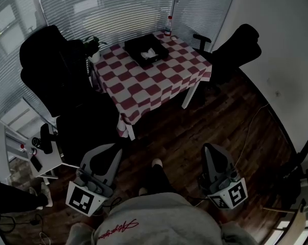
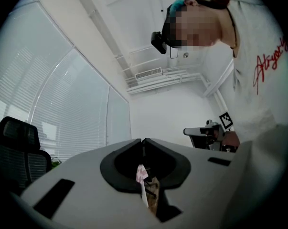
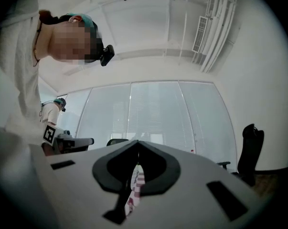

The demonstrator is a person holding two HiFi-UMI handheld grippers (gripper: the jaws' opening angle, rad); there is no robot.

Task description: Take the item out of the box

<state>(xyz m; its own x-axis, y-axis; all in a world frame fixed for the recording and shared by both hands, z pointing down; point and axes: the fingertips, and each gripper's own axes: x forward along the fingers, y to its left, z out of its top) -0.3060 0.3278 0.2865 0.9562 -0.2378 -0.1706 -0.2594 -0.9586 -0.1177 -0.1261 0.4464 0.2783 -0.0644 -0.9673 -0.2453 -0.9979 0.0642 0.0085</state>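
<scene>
A black box lies on the far side of the table with the red and white checked cloth. A white item rests inside the box. Both grippers are held low and close to the person's body, well short of the table. My left gripper has its jaws meeting at the tips with nothing between them, as the left gripper view also shows. My right gripper is likewise shut and empty. A sliver of checked cloth shows through the slot under its jaws.
A black office chair stands left of the table and another at its right. A small bottle and a potted plant are at the table's far edges. Dark wooden floor lies between me and the table. White shelving is at the left.
</scene>
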